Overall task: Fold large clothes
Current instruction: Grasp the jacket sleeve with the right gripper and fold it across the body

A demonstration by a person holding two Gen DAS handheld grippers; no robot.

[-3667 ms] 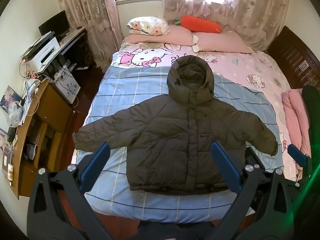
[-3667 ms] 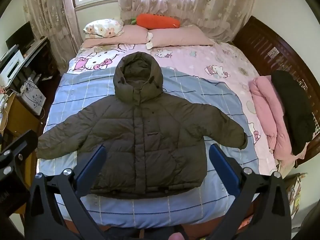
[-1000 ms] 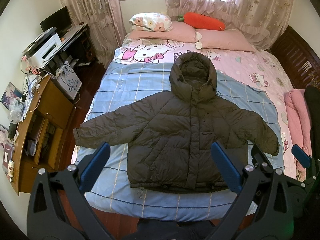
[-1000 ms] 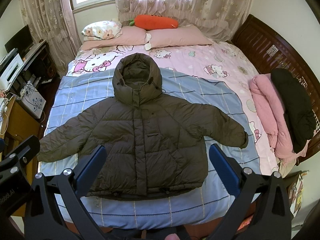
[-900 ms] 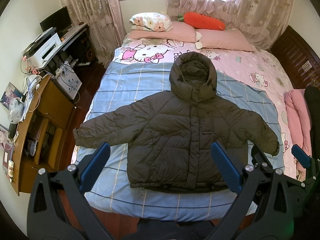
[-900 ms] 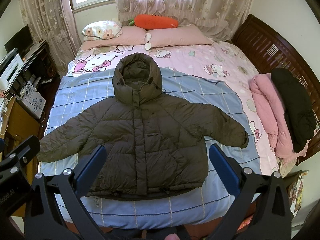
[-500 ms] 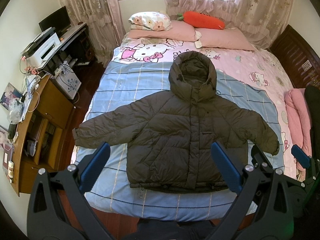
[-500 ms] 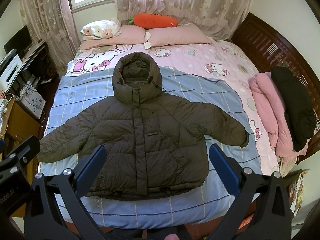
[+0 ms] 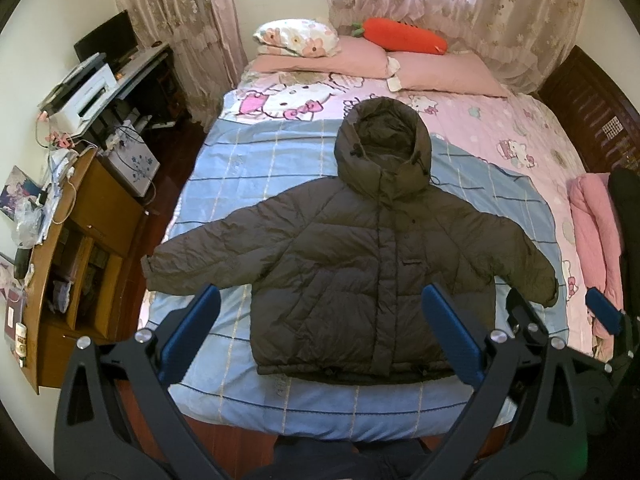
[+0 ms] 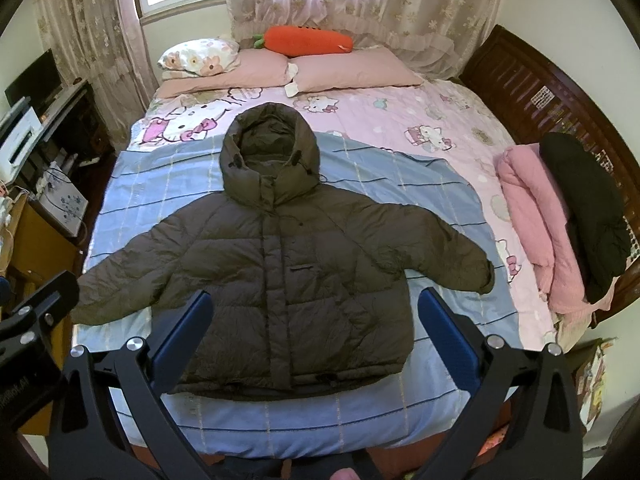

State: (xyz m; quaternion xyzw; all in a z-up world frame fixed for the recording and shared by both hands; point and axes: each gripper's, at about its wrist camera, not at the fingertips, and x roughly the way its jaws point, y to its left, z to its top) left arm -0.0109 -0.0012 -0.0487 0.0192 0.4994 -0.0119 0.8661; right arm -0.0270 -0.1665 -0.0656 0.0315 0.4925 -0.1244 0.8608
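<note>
**Puffer jacket spread flat, both grippers wide and empty**

The left wrist view takes in a wooden desk (image 9: 76, 240) and a white printer (image 9: 86, 98) along the left wall; in it the right gripper's blue pad shows at the right edge. The right wrist view instead shows the whole of a rolled pink blanket (image 10: 536, 220) with a black garment (image 10: 584, 208) on it, against the dark wooden bed frame (image 10: 532, 92), and the left gripper's black body at its left edge.

The dark olive hooded puffer jacket (image 9: 368, 260) lies face up on the blue checked blanket (image 9: 248, 160), hood toward the pillows (image 9: 436, 74), sleeves spread out. Its left-hand cuff reaches the bed's edge; the other cuff ends near the pink blanket. Its hem lies just short of the near edge, with a bare strip of blue blanket below it.

The left gripper (image 9: 320, 332) and the right gripper (image 10: 316, 332) both stand spread wide above the hem, holding and touching nothing.
</note>
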